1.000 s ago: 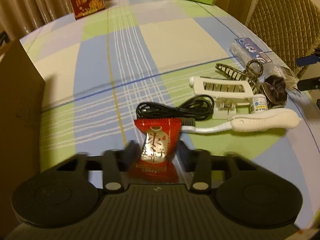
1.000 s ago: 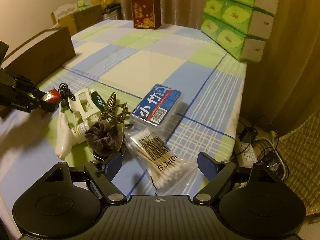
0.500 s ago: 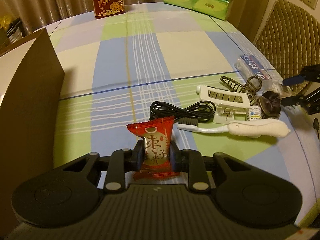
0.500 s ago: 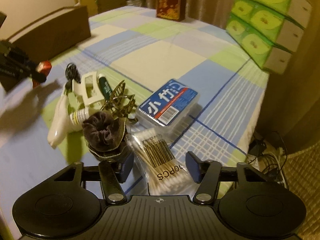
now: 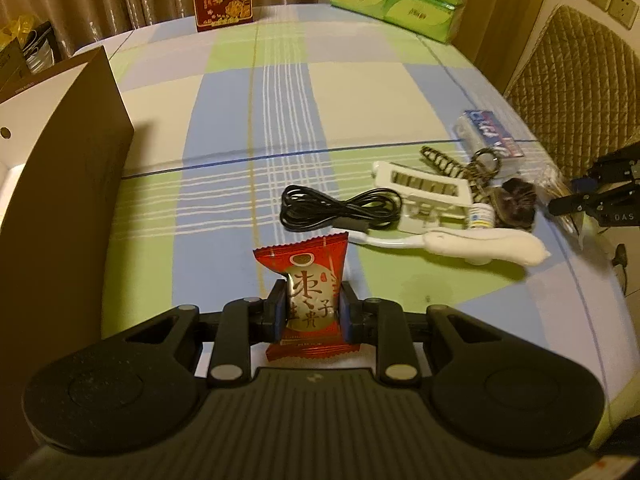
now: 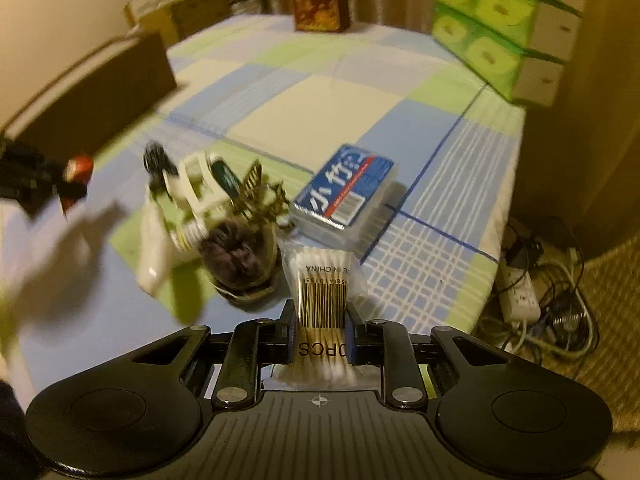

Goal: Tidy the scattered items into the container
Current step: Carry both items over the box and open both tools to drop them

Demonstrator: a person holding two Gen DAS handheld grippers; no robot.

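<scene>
**Caller:** What have you got in each hand?

**Operator:** On the left, the red snack packet (image 5: 308, 296) is pinched across its middle by my left hand-held gripper (image 5: 312, 314), and it's up off the table (image 5: 248, 120). I judge it light, crinkly and a bit slippery, so a grip on the padded centre suits it better than the flat sealed ends. On the right, the bag of cotton swabs (image 6: 320, 300) sits between the pads of my right hand-held gripper (image 6: 319, 342), clamped just over the barcode. I can't tell if its far end touches the table.

**Caller:** Will that bag behave?

**Operator:** It's soft film over loose sticks, so I expect it to sag and shift. I'd say a hold near the middle keeps it from drooping. Weight is nothing.

**Caller:** And around them?

**Operator:** Just beside the swabs are a dark scrunchie (image 6: 236, 252), a blue-labelled box (image 6: 344, 196), a white clip (image 5: 424, 192) and a black cable (image 5: 340, 212). The brown cardboard box (image 5: 60, 184) stands at my left, well apart from the heap. I take that for the container.
</scene>
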